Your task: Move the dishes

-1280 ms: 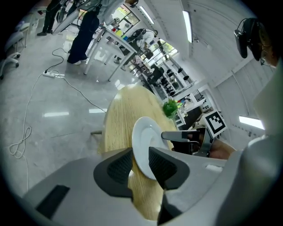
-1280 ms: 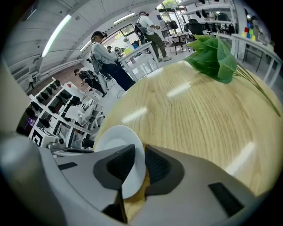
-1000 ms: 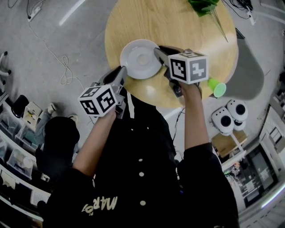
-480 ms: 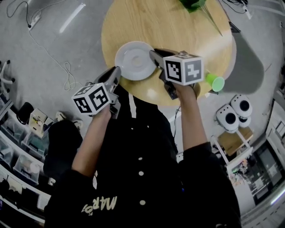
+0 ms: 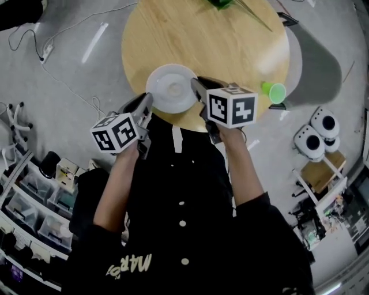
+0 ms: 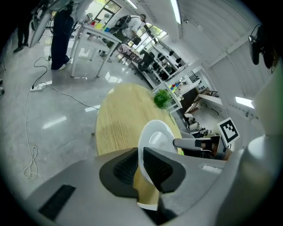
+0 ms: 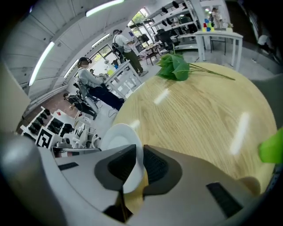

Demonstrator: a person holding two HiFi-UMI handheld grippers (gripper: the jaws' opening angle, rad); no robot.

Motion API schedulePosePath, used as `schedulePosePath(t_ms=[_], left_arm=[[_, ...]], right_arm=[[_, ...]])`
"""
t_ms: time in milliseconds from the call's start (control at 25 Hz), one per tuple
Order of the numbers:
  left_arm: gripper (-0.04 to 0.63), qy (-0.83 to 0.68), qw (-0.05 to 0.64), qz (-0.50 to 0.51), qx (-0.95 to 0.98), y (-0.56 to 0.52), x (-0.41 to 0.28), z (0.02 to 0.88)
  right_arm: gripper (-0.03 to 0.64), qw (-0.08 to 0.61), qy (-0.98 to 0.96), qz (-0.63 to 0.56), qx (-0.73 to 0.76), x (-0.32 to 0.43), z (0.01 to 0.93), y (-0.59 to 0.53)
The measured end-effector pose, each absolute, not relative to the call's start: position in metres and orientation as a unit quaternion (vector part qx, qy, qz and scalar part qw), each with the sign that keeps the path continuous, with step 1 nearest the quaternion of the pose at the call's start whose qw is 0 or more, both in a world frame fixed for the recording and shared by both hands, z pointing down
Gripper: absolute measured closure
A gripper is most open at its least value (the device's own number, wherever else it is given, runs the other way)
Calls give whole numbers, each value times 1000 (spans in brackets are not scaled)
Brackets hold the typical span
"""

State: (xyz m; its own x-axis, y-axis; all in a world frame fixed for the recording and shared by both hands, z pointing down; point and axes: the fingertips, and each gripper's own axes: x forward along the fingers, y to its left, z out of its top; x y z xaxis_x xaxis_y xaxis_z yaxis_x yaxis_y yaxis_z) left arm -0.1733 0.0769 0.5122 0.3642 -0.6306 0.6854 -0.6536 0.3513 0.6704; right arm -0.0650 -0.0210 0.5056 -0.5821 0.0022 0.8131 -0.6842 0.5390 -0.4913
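Head view records a white plate over the near part of a round wooden bench, taken from both sides; the left hand-held gripper has its left rim and the right hand-held gripper has its right rim; each is carried in a bare-forearmed hand of a person in a dark buttoned top. We cannot tell from this view whether the plate's underside touches the wood.

Left gripper view confirms the grip; the jaws of the left hand-held gripper are clenched on the plate, its thin rim running between the dark ribbed pads, with bench wood showing beneath; the plate appears tilted in this view.

Right gripper view gives the same finding; the right hand-held gripper is clamped on the opposite rim of the plate, the pads pressed to either face.

We note a green cup at the bench's right edge, well apart from the plate; a leafy green sprig lies at the far edge; a white cable trails across the grey floor left of the bench.
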Motion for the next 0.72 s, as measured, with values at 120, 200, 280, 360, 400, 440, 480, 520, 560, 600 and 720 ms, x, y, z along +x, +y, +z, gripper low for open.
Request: schedulePosePath(t_ms=[120,200,280,360,400,440,480,520,560,600,720], left_arm=[[557,-544,596,34,590,77,-164,505],[557,-535,594,47,599,76,-150,496],[557,-526,591,62,609,73,-137,490],[555,-512,589,80,620,71,-127,488],[555,-505,588,86,625,70,-121,489],[555,-500,589,91,629,68,-115,490],[555,-495,589,96,632,67,-108,491],[555,-492,588,102,634,66,-102,492],[555,-488,588,107,636,67,-99,493],[555,-485,588,112,638,67,-97,494],[555,-476,588,124,642,69,-94,499]], right_arm=[[566,379,-769,450,251,-45,500,-8],[566,363,-764,459,271,-28,491,-5],[568,349,-756,472,290,-9,485,0],[569,335,-743,489,309,7,485,10],[570,328,-738,496,318,15,486,14],[571,323,-733,501,326,23,488,17],[571,319,-729,505,334,30,489,19],[571,316,-726,507,341,37,490,21],[571,313,-723,508,348,42,491,24],[571,311,-721,508,355,45,492,26],[570,304,-713,510,374,50,496,33]])
